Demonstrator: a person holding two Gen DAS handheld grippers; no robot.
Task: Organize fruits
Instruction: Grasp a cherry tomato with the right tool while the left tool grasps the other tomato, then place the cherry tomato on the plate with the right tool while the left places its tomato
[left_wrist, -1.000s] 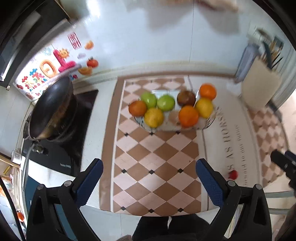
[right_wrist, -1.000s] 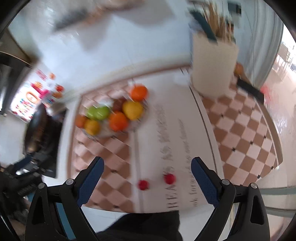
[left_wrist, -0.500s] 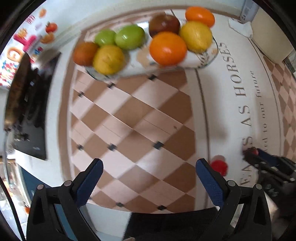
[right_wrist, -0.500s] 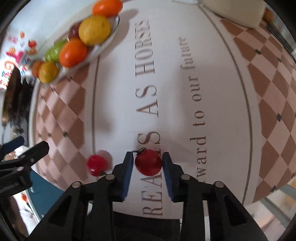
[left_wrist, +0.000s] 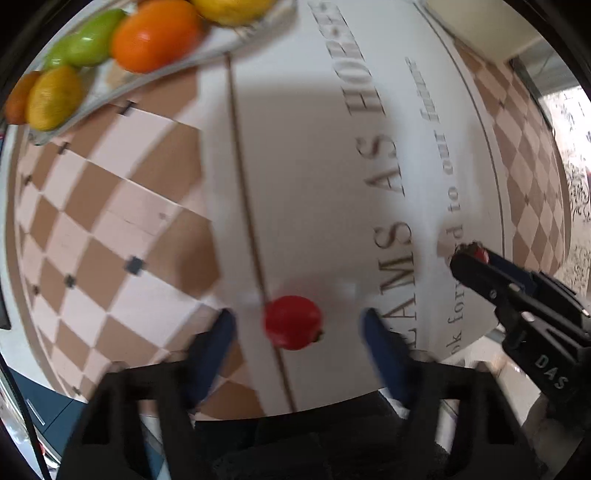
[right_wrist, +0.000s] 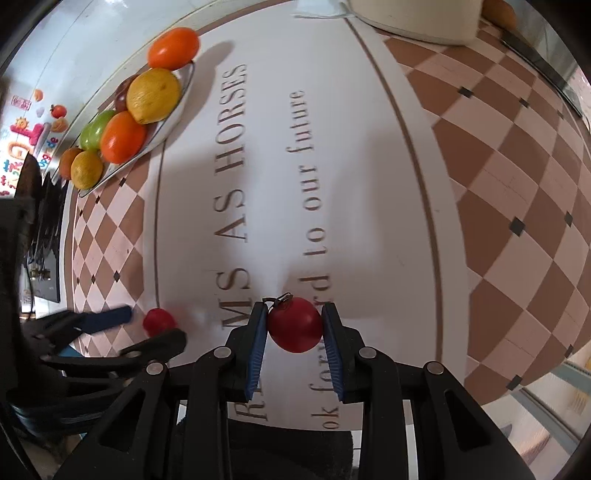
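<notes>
- The oval white fruit plate (left_wrist: 122, 83) is cut by the frame edge at 11 o'clock in the left wrist view; its far fruits run out of frame.
- The blue-padded left gripper (left_wrist: 297, 325) is motion-blurred, its closing pads smeared.
- A dark reddish-brown round fruit (right_wrist: 123, 92) is mostly hidden behind the yellow lemon (right_wrist: 153, 96).
- The cream cylindrical container (right_wrist: 413, 18) at 12 o'clock is cropped.
- The printed grey lettering (right_wrist: 236, 229) disappears under the right gripper (right_wrist: 294, 325).

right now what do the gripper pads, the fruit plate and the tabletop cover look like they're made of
Pads: blue, finely ribbed, probably rubber or soft plastic. Fruit plate: glossy white with a thin rim, likely glazed ceramic, though melamine is possible. Tabletop cover: smooth, printed with checks and lettering, faintly shiny, so probably vinyl or oilcloth.
</notes>
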